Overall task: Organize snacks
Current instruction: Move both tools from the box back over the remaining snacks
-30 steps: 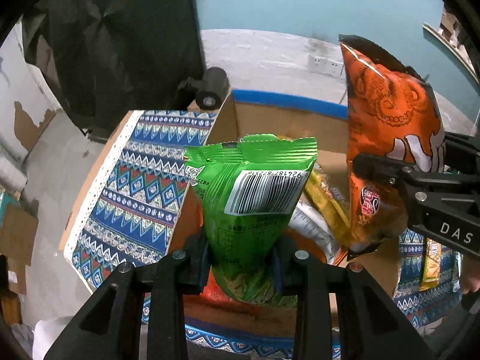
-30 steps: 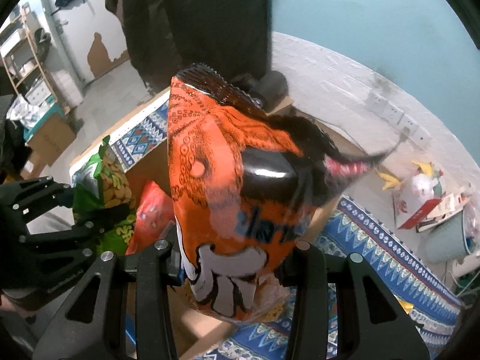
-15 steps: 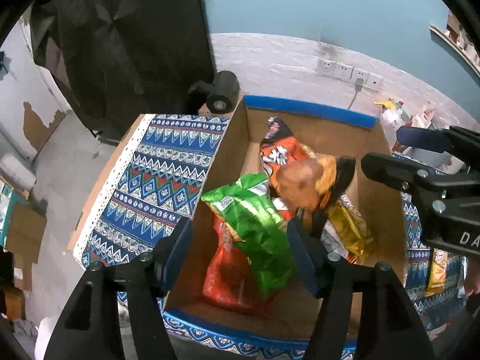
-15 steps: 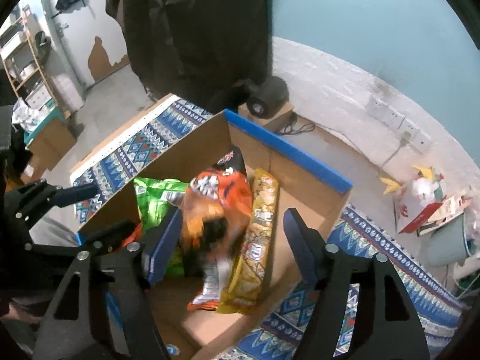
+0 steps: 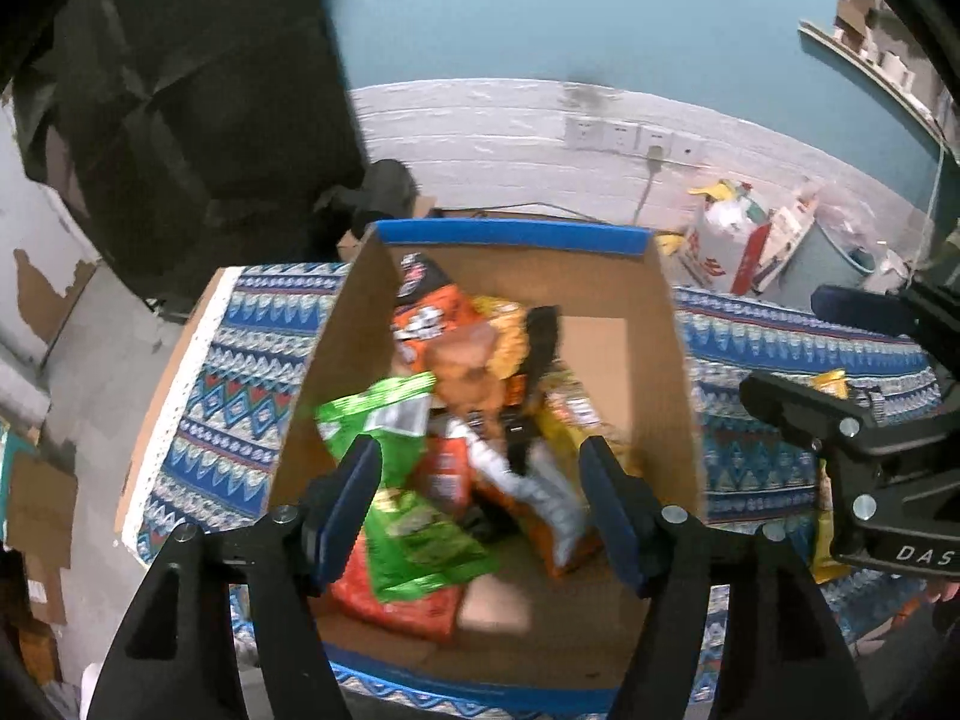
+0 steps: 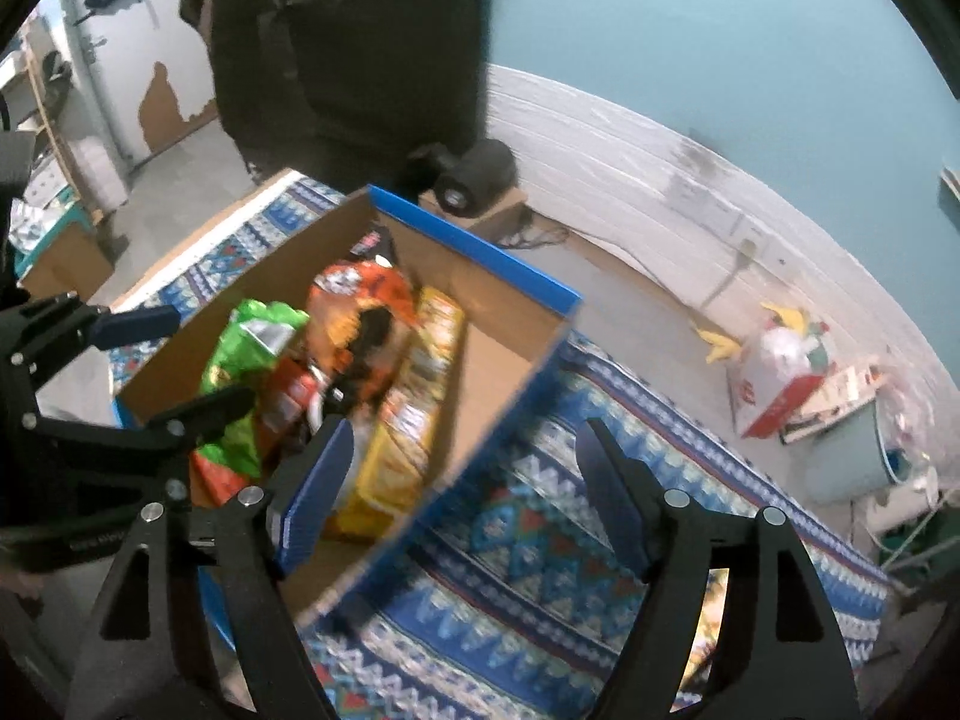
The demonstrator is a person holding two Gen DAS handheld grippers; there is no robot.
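Releasing step shown: left tool [image 5: 480,498] and right tool [image 6: 462,480], jaws just opened, nothing held, above cardboard box [image 5: 672,372]; another snack is needed next.

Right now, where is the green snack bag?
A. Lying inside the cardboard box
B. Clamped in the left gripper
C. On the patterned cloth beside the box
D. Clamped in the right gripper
A: the green snack bag lies among other packets inside the cardboard box, and both the left gripper and the right gripper are open and hold nothing.
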